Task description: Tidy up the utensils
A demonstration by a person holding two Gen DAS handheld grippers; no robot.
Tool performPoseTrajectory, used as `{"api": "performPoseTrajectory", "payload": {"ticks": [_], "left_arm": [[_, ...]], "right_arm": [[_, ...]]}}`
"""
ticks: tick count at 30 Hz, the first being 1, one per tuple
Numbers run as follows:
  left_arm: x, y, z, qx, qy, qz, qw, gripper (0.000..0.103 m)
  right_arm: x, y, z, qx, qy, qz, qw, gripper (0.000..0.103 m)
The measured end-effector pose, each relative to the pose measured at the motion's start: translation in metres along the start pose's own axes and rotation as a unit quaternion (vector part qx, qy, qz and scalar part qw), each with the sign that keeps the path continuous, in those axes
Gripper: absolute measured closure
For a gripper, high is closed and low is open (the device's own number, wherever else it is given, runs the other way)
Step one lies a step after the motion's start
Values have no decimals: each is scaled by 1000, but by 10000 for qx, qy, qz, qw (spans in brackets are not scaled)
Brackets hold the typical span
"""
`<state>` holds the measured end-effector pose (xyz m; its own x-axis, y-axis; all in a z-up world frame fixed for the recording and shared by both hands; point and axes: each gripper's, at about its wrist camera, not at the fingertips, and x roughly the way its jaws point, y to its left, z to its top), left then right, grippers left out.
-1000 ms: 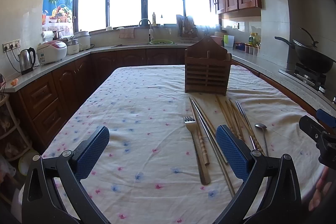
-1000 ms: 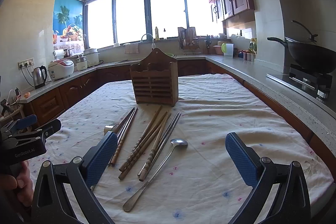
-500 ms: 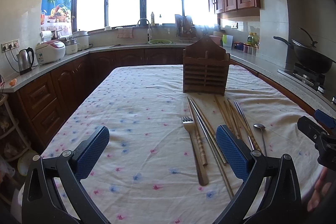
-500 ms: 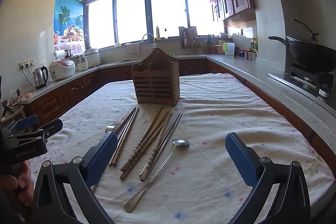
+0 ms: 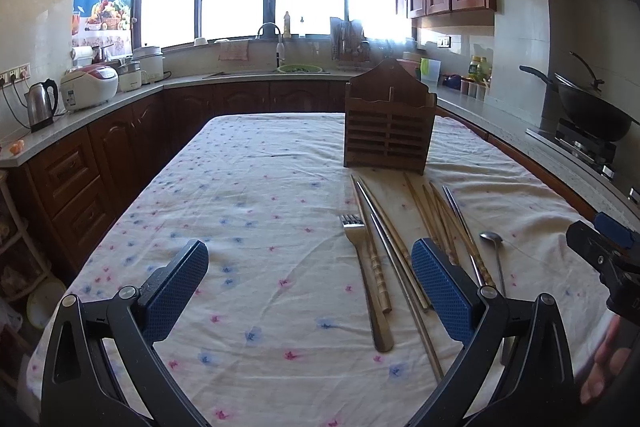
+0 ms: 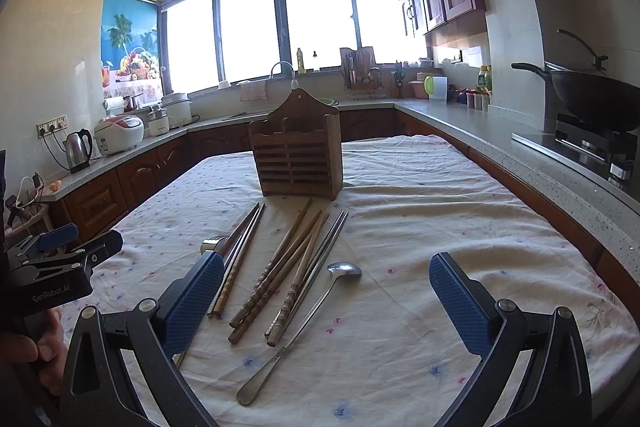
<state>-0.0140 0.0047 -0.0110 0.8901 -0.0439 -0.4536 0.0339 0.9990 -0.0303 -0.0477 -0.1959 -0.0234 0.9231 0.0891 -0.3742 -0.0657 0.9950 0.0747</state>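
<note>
From the left wrist camera, the left gripper [image 5: 308,287] hangs over a table draped in a wrinkled white cloth [image 5: 256,211] dotted with small pink and blue flowers, its two blue, fine-textured pads spread wide with nothing between them. A slatted dark-wood utensil holder [image 5: 389,131] with a peaked back panel stands upright at the table's far end. Just in front of the holder lie the utensils, loose and flat on the cloth: a steel fork [image 5: 365,275] with tines toward the holder, beside it a ridged bamboo chopstick [image 5: 374,267] and a slim metal pair [image 5: 396,259], then a fan of wooden chopsticks [image 5: 434,215] and a long-handled metal spoon [image 5: 493,251] farthest right of the holder. The black frame of the right gripper [image 5: 604,259] enters at the right edge, with fingertips of a hand [image 5: 604,367] below it.

From the right wrist camera, the right gripper [image 6: 326,291] is likewise spread wide and empty, its blue pads flanking the spread. The wooden holder [image 6: 298,159] shows a divider and horizontal slots. In front of it the bamboo-jointed chopsticks [image 6: 280,275] overlap in a loose bundle, touching the metal chopsticks [image 6: 326,247]; the spoon [image 6: 308,323] lies bowl toward the holder, and the fork's head [image 6: 212,243] peeks out beside the left pad [image 6: 192,299]. The left gripper's black body [image 6: 56,271] and the hand [image 6: 28,351] holding it show at the left edge.
</note>
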Motion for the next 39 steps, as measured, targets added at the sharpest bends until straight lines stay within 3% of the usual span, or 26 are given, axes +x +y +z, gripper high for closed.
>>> {"api": "performPoseTrajectory", "payload": {"ticks": [5, 6, 9, 12, 15, 17, 20, 30, 32, 34, 36, 39], "left_arm": [[16, 7, 5, -183, 308, -231, 9991, 0], [20, 7, 6, -208, 374, -275, 9987, 0], [34, 10, 10, -269, 598, -469, 9967, 0], [51, 11, 15, -324, 843, -685, 9936, 6], [71, 13, 19, -450, 1123, -914, 9884, 14], [84, 13, 21, -531, 1317, -1065, 9841, 20], [104, 12, 22, -612, 1613, -1268, 9768, 27], [162, 5, 20, -852, 2587, -1908, 9431, 55], [167, 7, 23, -916, 2593, -1976, 9409, 57], [172, 9, 25, -995, 2650, -2060, 9367, 65], [179, 11, 25, -1106, 2724, -2141, 9315, 81], [184, 16, 24, -1233, 2778, -2244, 9259, 84]], "right_arm": [[7, -7, 2, 204, 308, 134, 9992, 0], [11, -12, 4, 300, 607, 178, 9975, 0], [19, -18, 5, 535, 869, 349, 9942, 0], [32, -24, 5, 677, 1100, 511, 9903, 2], [47, -32, 2, 912, 1343, 647, 9846, 12], [58, -38, -2, 1243, 1576, 786, 9765, 29], [74, -47, -7, 1589, 1922, 881, 9644, 45], [112, -62, -19, 2101, 2681, 1133, 9333, 64], [116, -63, -20, 2208, 2689, 1214, 9296, 66], [119, -66, -20, 2317, 2718, 1293, 9251, 68], [122, -66, -20, 2458, 2723, 1393, 9198, 72], [127, -69, -22, 2549, 2787, 1400, 9153, 89]]}}
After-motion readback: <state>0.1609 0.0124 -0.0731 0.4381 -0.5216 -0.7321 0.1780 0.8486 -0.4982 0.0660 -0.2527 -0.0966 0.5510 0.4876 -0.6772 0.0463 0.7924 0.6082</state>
